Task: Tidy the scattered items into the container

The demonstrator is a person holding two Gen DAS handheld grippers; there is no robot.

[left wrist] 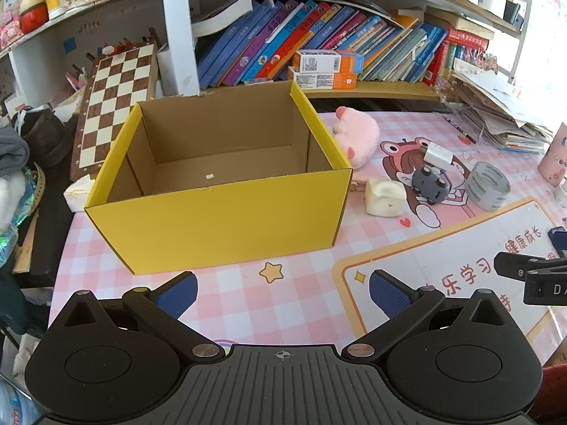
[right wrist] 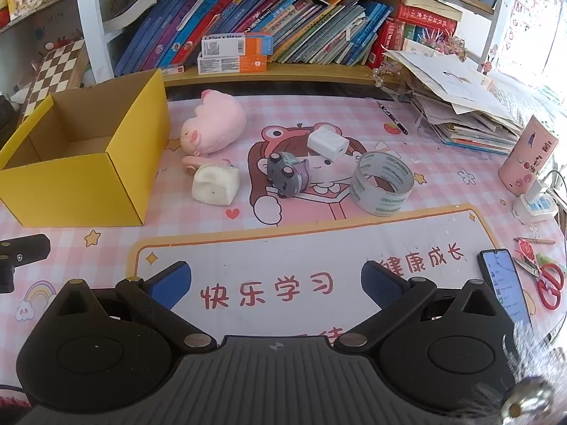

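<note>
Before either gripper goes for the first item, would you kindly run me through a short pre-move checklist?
1. Left gripper open, nothing between the pads: ok.
2. Right gripper open, nothing held: ok.
3. Yellow box upright, open top, room inside: ok.
4. Pink plush, white block, toy car, charger and tape roll lie apart enough to grasp singly: ok.
5. Small pink item partly hidden behind the white block: cannot tell.

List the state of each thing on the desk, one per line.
Yellow box: open, nearly empty.
Pink plush: on its side, outside the box.
Toy car: tipped over.
Tape roll: tilted.
Phone: screen lit.
Left tongs: open.
Right tongs: open.
</note>
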